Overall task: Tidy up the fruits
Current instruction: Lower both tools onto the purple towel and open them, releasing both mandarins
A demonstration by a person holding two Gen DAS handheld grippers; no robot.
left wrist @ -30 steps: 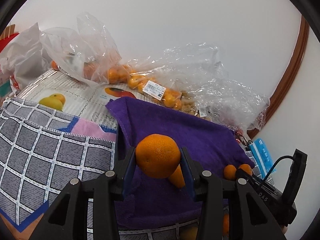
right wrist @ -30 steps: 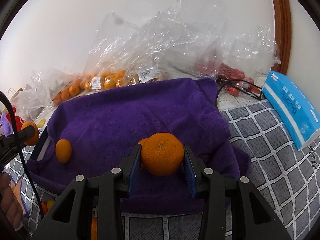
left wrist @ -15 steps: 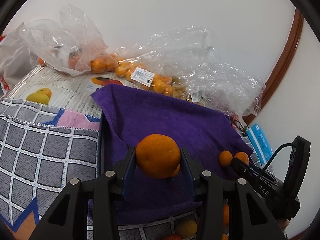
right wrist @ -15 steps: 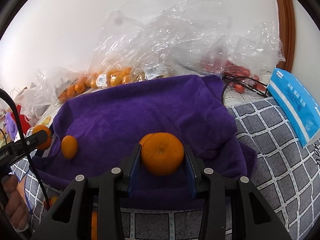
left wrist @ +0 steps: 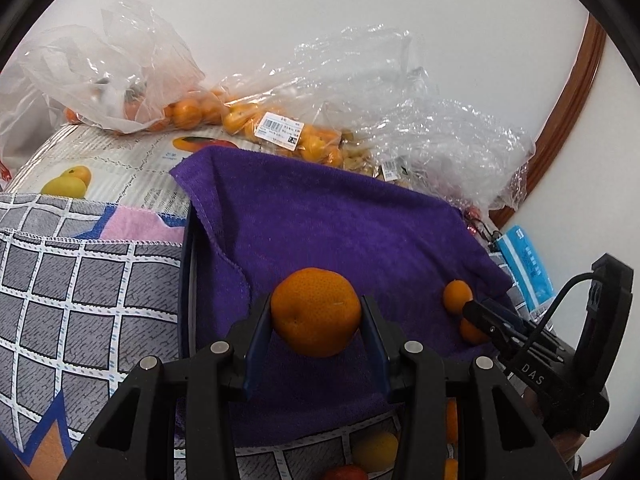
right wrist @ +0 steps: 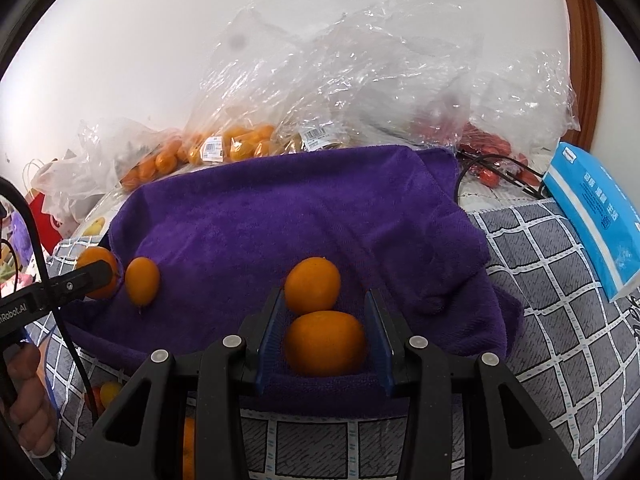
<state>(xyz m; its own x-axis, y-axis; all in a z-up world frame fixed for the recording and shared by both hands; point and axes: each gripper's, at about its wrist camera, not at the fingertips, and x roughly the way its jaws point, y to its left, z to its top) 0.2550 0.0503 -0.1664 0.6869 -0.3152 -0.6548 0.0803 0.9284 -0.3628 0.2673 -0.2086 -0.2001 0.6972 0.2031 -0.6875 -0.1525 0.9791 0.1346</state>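
Resting now on the purple towel [right wrist: 280, 216] between right gripper [right wrist: 325, 340] pads that no longer clamp it, the right orange [right wrist: 325, 342] sits just near of another orange [right wrist: 313, 285], placement nearly done; left gripper [left wrist: 316, 322] grips its orange [left wrist: 316, 311].

3 oranges [right wrist: 325, 342] on purple towel [right wrist: 280, 216]; 1 orange [left wrist: 316, 311] held aloft.

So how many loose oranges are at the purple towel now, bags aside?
4. One orange is gripped in the left gripper; a small oval one and a round one lie on the towel; one sits between the right gripper jaws. Folds may hide more.
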